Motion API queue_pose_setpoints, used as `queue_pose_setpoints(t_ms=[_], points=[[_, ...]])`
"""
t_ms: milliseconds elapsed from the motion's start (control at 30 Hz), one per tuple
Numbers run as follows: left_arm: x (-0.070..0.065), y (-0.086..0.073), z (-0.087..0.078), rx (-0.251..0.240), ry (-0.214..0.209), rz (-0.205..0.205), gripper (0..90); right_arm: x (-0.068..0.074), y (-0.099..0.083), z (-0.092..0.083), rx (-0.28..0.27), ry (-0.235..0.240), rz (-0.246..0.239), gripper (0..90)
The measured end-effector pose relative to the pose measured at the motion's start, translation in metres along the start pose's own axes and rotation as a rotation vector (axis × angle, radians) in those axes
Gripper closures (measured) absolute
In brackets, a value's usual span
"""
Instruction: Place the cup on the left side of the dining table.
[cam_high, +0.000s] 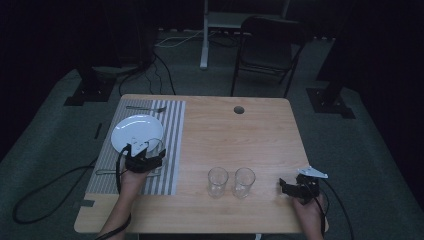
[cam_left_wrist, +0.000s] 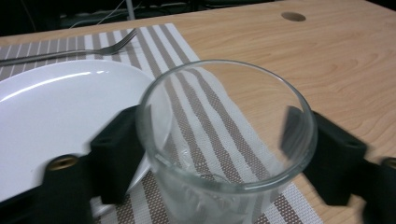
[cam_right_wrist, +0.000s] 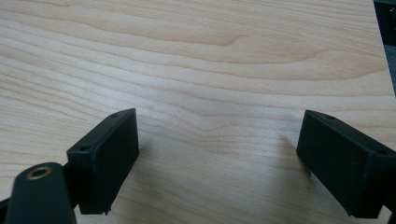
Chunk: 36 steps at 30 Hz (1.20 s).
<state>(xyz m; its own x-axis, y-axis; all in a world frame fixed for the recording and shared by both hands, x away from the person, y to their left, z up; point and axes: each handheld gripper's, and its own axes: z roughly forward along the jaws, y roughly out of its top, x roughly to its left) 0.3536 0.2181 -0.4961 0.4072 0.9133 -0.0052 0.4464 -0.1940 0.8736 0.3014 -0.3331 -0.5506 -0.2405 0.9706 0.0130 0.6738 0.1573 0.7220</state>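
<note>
In the left gripper view a clear drinking glass (cam_left_wrist: 196, 186) stands upright between my left gripper's (cam_left_wrist: 222, 144) two black jaws, which press on its sides over the striped placemat (cam_left_wrist: 161, 44). A white plate (cam_left_wrist: 56, 107) lies just to the left of it. From above, the left gripper (cam_high: 146, 156) sits at the plate's (cam_high: 136, 130) near edge. Two more empty glasses (cam_high: 218, 181) (cam_high: 244, 182) stand side by side near the table's front. My right gripper (cam_high: 285, 186) rests to their right, low over bare wood, and its jaws (cam_right_wrist: 219, 158) stand wide apart with nothing between them.
A fork (cam_high: 145, 108) lies at the placemat's (cam_high: 172, 140) far end, beyond the plate. Another utensil (cam_high: 106, 172) lies at the mat's front left. The wooden table (cam_high: 240, 145) has a round cable hole (cam_high: 239, 109) near its far edge. A chair (cam_high: 267, 50) stands behind the table.
</note>
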Motion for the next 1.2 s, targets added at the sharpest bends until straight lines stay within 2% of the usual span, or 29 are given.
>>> queue_pose_setpoints(t_ms=[33, 67, 100, 167, 267, 300, 333, 367, 533, 567, 633, 667, 700, 733, 900, 933, 967, 1033, 1133, 1167, 1200], points=[[0.001, 0.0, -0.001, -0.001, 0.002, -0.013, 20.1, 0.0, 0.0, 0.0, 0.0, 0.0, 0.0, 12.5], [0.003, 0.001, -0.004, -0.001, -0.014, -0.015, 20.1, 0.0, 0.0, 0.0, 0.0, 0.0, 0.0, 12.5], [0.003, 0.001, -0.006, -0.007, 0.0, -0.005, 20.1, 0.0, 0.0, 0.0, 0.0, 0.0, 0.0, 12.5], [0.003, 0.001, -0.008, -0.009, -0.006, -0.004, 20.1, 0.0, 0.0, 0.0, 0.0, 0.0, 0.0, 12.5], [0.005, -0.002, -0.011, 0.014, -0.01, -0.012, 19.9, 0.0, 0.0, 0.0, 0.0, 0.0, 0.0, 12.5], [0.005, -0.002, -0.011, 0.014, -0.01, -0.012, 16.9, 0.0, 0.0, 0.0, 0.0, 0.0, 0.0, 12.5], [0.007, -0.003, -0.011, 0.028, -0.028, -0.017, 16.9, 0.0, 0.0, 0.0, 0.0, 0.0, 0.0, 12.4], [0.007, -0.005, -0.012, 0.049, -0.023, -0.01, 10.9, 0.0, 0.0, 0.0, 0.0, 0.0, 0.0, 12.5], [0.007, -0.011, -0.018, 0.056, -0.007, 0.001, 10.8, 0.0, 0.0, 0.0, 0.0, 0.0, 0.0, 12.5], [0.007, -0.016, -0.022, 0.045, 0.033, 0.004, 10.8, 0.0, 0.0, 0.0, 0.0, 0.0, 0.001, 12.5], [0.008, -0.018, -0.024, 0.044, 0.031, -0.002, 10.9, 0.0, 0.0, 0.0, 0.001, 0.0, 0.001, 12.5], [0.009, -0.022, -0.027, 0.054, 0.056, 0.006, 10.9, 0.0, 0.0, 0.0, 0.001, 0.0, 0.001, 12.5], [0.009, -0.022, -0.027, 0.054, 0.056, 0.006, 10.9, 0.0, 0.0, 0.0, 0.001, 0.0, 0.001, 12.5], [0.008, -0.026, -0.031, 0.076, 0.067, 0.011, 10.9, 0.0, 0.0, 0.0, 0.001, 0.0, 0.002, 12.5], [0.009, -0.033, -0.039, 0.103, 0.061, 0.011, 10.8, 0.0, 0.0, 0.0, 0.001, 0.0, 0.002, 12.5], [0.009, -0.035, -0.042, 0.111, 0.071, 0.009, 10.9, 0.0, 0.0, 0.0, 0.001, 0.0, 0.002, 12.5], [0.011, -0.04, -0.047, 0.112, 0.087, -0.002, 10.9, 0.0, 0.0, 0.0, 0.001, 0.0, 0.001, 12.5], [0.012, -0.042, -0.049, 0.119, 0.095, -0.018, 10.9, 0.0, 0.0, 0.0, 0.001, 0.0, 0.002, 12.4], [0.016, -0.049, -0.056, 0.119, 0.123, -0.066, 10.9, 0.0, 0.0, 0.0, 0.001, 0.0, 0.002, 12.5], [0.017, -0.052, -0.059, 0.119, 0.116, -0.078, 10.9, 0.0, 0.0, 0.0, 0.001, 0.0, 0.001, 12.4], [0.018, -0.054, -0.061, 0.129, 0.131, -0.081, 10.9, 0.0, 0.0, 0.0, 0.001, 0.0, 0.001, 12.4]])
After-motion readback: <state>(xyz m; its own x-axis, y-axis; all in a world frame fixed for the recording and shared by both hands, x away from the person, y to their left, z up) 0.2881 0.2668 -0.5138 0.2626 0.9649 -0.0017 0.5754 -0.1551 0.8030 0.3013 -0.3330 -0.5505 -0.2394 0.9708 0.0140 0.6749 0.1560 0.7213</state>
